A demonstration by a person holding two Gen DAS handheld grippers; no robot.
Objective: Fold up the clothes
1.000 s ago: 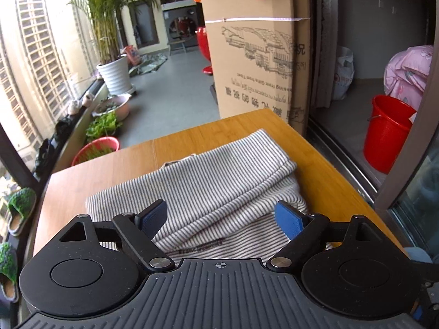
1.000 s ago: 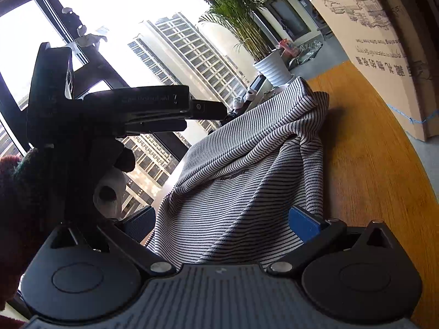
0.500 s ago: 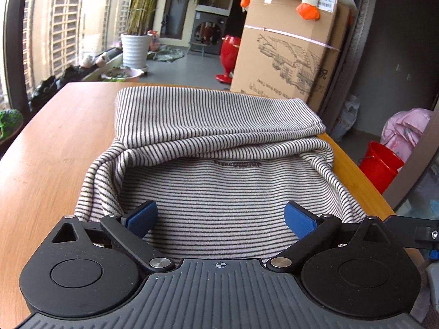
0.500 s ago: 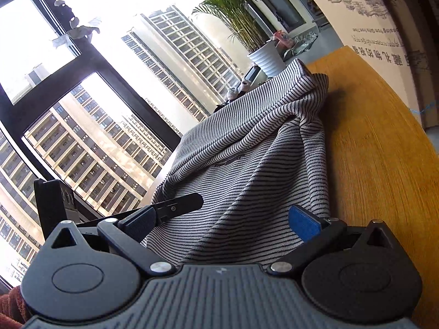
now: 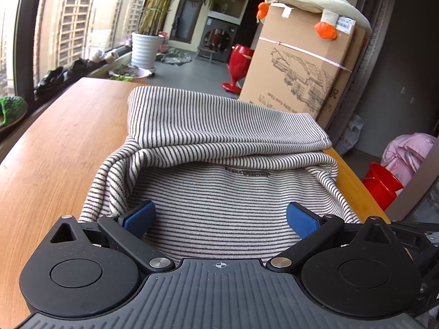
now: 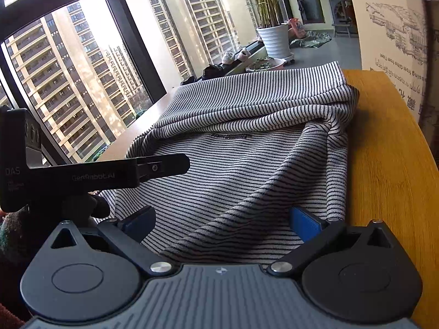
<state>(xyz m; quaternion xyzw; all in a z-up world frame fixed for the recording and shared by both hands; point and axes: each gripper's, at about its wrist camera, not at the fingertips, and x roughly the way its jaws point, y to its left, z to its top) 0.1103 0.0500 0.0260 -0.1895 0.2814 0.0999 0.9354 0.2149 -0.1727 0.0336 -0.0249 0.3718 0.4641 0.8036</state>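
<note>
"GenRobot.AI", "DAS" on left gripper

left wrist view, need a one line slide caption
Open left tongs over a striped garment, far end folded over, on a wooden table.

Black-and-white striped garment on an orange-brown wooden table; blue tool pads.

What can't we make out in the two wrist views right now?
- Striped garment: near hem hidden under the left gripper body in the left wrist view; same under the right gripper in the right wrist view.
- Printed line on the garment: too small to read in either view.
- Garment type: sleeves and collar folded out of sight.
- Wooden table: near edge cut off by both frames.
</note>
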